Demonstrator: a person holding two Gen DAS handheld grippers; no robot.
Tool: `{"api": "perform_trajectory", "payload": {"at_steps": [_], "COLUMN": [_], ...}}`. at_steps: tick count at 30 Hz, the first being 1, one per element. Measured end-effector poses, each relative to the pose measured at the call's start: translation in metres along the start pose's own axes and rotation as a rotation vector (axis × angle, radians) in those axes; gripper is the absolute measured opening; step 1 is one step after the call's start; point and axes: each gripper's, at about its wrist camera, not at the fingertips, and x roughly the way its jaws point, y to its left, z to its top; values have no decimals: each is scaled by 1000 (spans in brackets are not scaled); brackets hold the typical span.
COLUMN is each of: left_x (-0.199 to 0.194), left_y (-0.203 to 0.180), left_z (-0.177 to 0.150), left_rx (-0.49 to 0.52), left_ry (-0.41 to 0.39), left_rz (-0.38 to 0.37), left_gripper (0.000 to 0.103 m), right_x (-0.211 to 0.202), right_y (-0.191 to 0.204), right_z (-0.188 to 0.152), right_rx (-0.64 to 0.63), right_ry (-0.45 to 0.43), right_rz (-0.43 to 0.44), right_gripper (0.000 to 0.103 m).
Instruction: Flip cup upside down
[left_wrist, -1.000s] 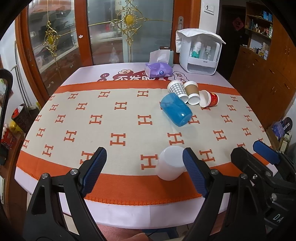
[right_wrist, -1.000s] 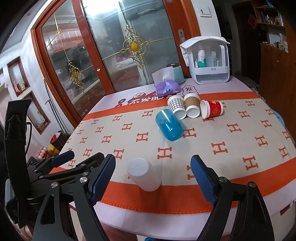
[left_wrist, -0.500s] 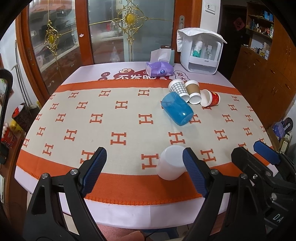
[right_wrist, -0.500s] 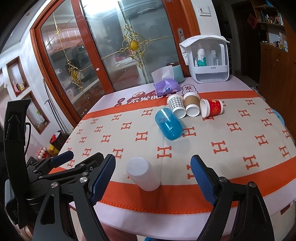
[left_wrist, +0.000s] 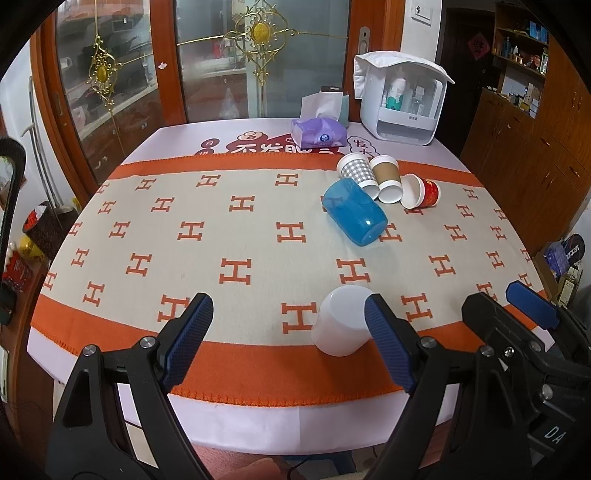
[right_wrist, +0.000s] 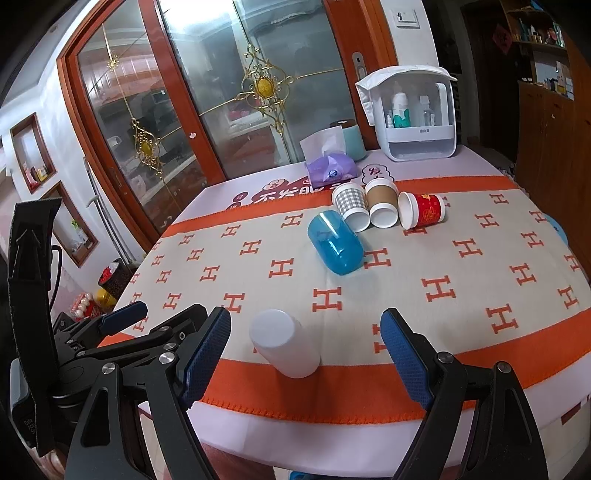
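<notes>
A white plastic cup (left_wrist: 341, 320) stands upside down near the table's front edge; it also shows in the right wrist view (right_wrist: 282, 349). A blue translucent cup (left_wrist: 354, 210) lies on its side mid-table, also in the right wrist view (right_wrist: 335, 245). Behind it lie a checked paper cup (left_wrist: 357, 174), a brown one (left_wrist: 386, 177) and a red one (left_wrist: 421, 191). My left gripper (left_wrist: 286, 341) is open and empty, its right finger just beside the white cup. My right gripper (right_wrist: 306, 354) is open and empty, the white cup between its fingers but beyond the tips.
A purple tissue pack (left_wrist: 318, 133) and a white storage box (left_wrist: 399, 99) stand at the table's far edge (left_wrist: 221, 123). Glass doors with wooden frames are behind. Wooden cabinets stand on the right. The right gripper's body (left_wrist: 524, 354) shows at the left view's lower right.
Almost nothing. Both grippers stay open and nearly still; the view has shifted very slightly. The cups have not moved.
</notes>
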Motion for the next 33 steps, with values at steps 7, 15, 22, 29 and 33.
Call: {"api": "perform_trajectory", "payload": {"at_steps": [7,15,22,29,33], "left_x": [2,1,2,2,2], "left_y": [0,2,3,3,4], "left_z": [0,-1,-1,-1,-1], "left_rx": [-2,-4,-4,-5,-5], "left_ry": [2,5,6,7,8], "left_rz": [0,0,1,2,3], "left_gripper": [82,82,82,82,82], "right_x": [1,1,2,2,2], "right_y": [0,0,0,0,0], "right_z": [-3,-4,-4,-2,-2], "right_rx": [2,3,4,4,5], "right_ry": [3,5,7,8,10], "right_rz": [0,0,0,0,0], "right_gripper": [85,85,85,85,85]}}
